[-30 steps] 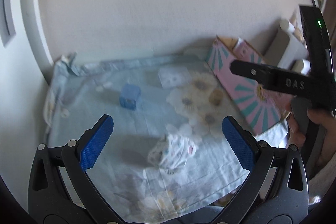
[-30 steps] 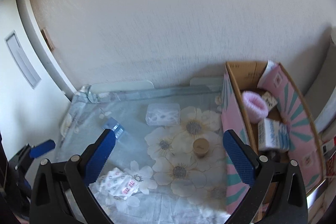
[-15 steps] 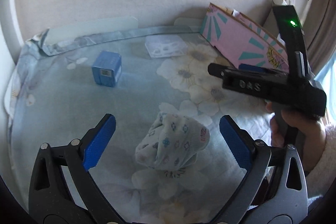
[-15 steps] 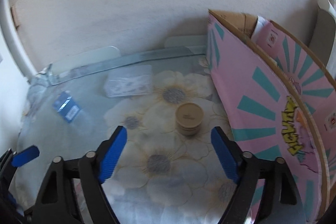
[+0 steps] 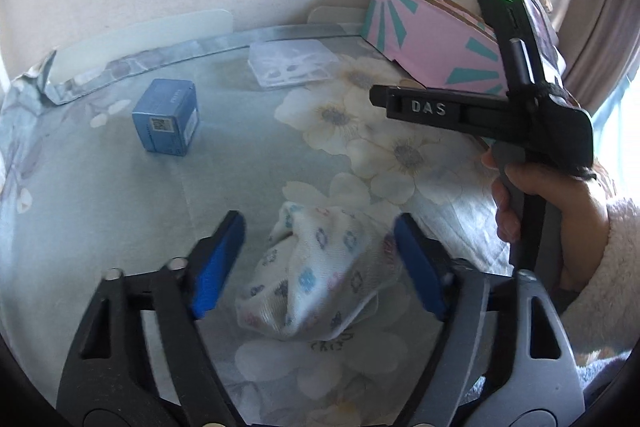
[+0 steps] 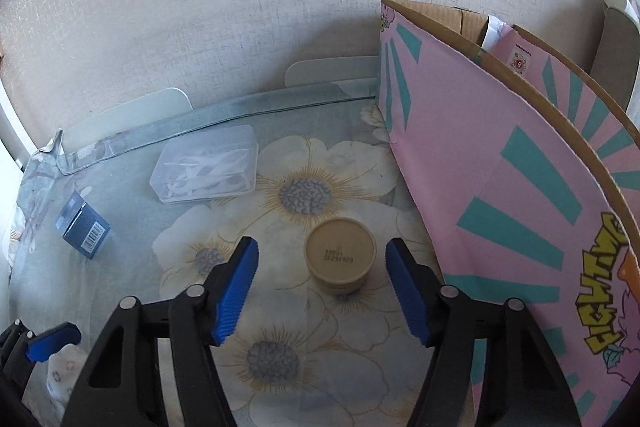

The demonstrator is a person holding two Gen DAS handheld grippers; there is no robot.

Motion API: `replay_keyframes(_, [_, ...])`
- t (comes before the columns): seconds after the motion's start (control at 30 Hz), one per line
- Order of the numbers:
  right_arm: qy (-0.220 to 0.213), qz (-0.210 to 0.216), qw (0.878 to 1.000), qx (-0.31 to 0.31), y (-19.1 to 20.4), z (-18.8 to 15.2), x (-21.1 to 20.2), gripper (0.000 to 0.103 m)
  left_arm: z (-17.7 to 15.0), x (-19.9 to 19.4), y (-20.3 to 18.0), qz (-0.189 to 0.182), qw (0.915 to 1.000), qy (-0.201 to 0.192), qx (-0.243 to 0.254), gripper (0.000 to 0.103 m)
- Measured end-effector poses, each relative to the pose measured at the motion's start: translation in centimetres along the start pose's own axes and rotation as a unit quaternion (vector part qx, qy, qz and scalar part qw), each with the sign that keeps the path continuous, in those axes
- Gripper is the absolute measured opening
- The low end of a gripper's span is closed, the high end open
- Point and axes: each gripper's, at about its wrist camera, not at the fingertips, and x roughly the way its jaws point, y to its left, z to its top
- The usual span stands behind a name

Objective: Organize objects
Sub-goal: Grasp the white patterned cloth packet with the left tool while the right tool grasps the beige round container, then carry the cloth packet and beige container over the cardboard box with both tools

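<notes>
Left gripper (image 5: pixel 318 255) at lower centre of the left view, jaws closing, astride a patterned sock (image 5: pixel 320 279) on the floral cloth (image 5: pixel 100 207); right pad at the sock's edge, left pad apart from it. Right gripper (image 6: pixel 322 291) at lower centre of the right view, jaws closing, tan tub (image 6: pixel 340 261) between them, untouched. Pink box (image 6: pixel 500 207) just right of the tub. Blue box (image 5: pixel 166 115) upper left, clear case (image 5: pixel 290 65) at upper centre.
</notes>
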Motion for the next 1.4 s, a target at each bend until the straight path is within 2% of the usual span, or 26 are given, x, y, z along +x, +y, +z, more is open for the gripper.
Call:
replay_keyframes(0.13, [0.006,0.001,1.0,0.005,-0.2,0.1,0.5,0.052,0.1,0.1,-0.5,-0.005,0.9999,0.004,0.015,0.061])
replay_keyframes(0.2, [0.009,0.0,1.0,0.006,-0.3,0.1,0.7,0.045,0.2,0.1,-0.6,-0.004,0.9998,0.003,0.021,0.058])
replay_keyframes(0.3, [0.015,0.0,1.0,0.009,-0.5,0.2,0.8,0.037,0.2,0.0,-0.6,-0.006,0.9997,0.004,0.022,0.057])
replay_keyframes(0.47, [0.016,0.003,1.0,0.015,-0.7,0.3,0.8,0.032,0.3,-0.1,-0.6,-0.01,0.9997,0.007,0.021,0.055])
replay_keyframes(0.67, [0.013,0.008,1.0,0.014,-0.8,0.3,0.3,0.031,0.5,-0.6,-0.8,-0.012,0.9998,0.005,0.016,0.052])
replay_keyframes(1.0, [0.002,0.028,1.0,0.001,-0.8,1.5,-2.5,0.031,2.4,-2.5,-0.7,-0.021,0.9994,-0.012,-0.023,0.051])
replay_keyframes(1.4, [-0.007,0.066,0.997,-0.03,-0.9,4.8,-8.9,0.031,8.2,-7.1,-1.3,-0.013,0.997,-0.052,-0.055,0.05])
